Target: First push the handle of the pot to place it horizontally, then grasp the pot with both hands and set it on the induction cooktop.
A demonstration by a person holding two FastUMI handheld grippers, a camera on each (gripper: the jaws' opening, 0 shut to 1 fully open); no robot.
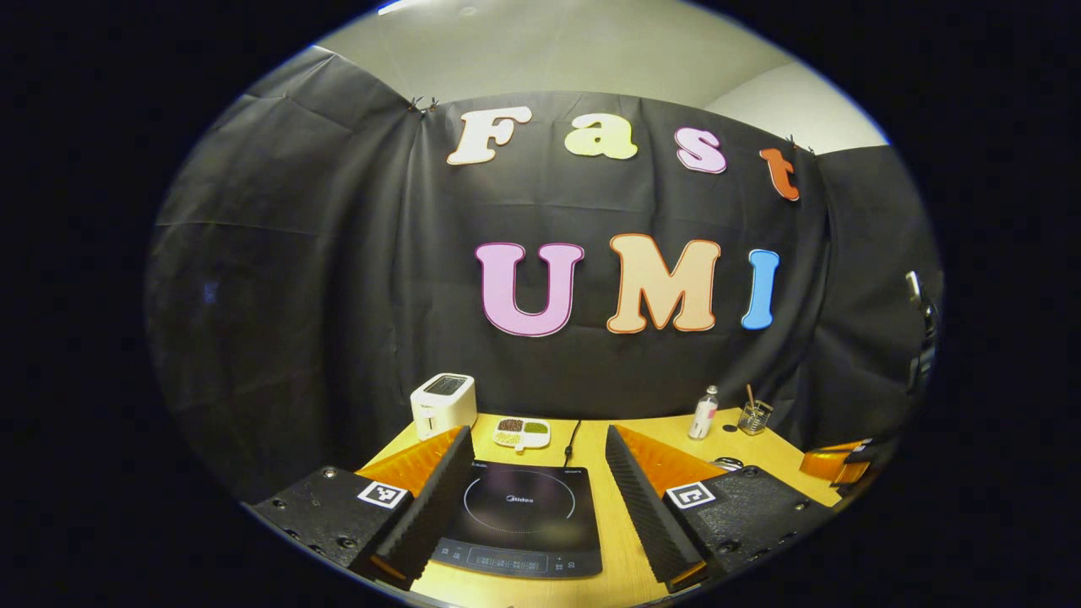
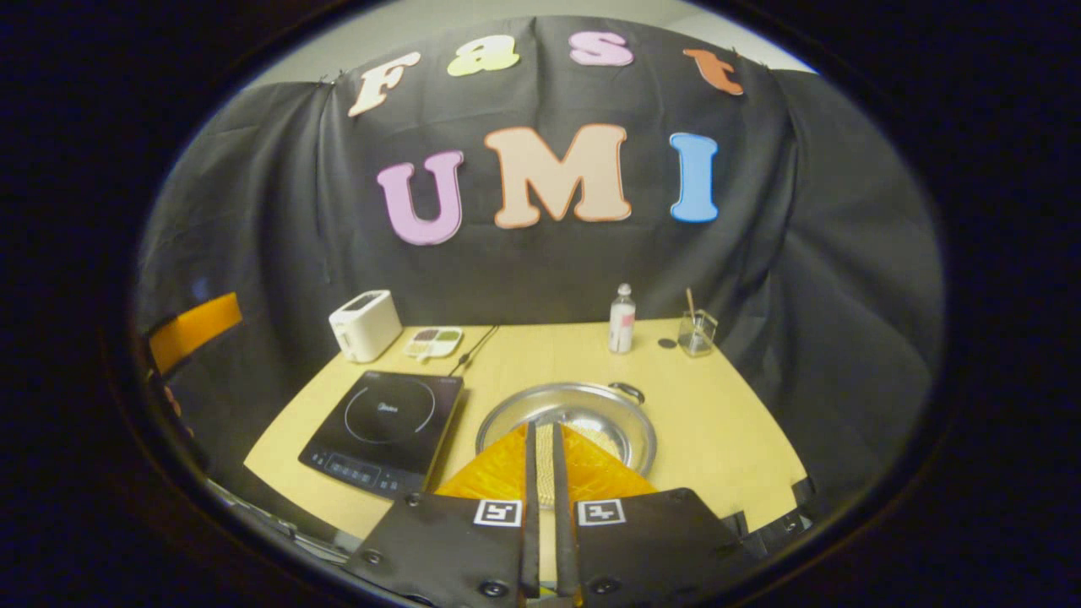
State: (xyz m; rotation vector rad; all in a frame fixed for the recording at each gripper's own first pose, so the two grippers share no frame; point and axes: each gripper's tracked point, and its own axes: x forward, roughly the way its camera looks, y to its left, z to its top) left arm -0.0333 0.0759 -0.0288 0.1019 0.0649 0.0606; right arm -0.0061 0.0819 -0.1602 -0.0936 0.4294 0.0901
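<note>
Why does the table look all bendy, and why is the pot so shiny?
In the right gripper view the fisheye lens bows the table edges into curves, and the pot rim gleams from overhead light. In the left gripper view the cooktop glass shows a soft sheen, and the table there curves too.

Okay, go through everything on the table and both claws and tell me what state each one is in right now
Left claw: open, held above the induction cooktop.
Right claw: nearly shut, gripping nothing, in front of the pot.
Pot: uncovered, on the table, beside the cooktop, one handle pointing toward the back.
Induction cooktop: bare, cord attached.
Toaster: upright, slots empty.
Bottle: upright, capped.
Glass: upright, stick inside.
Divided dish: filled.
</note>
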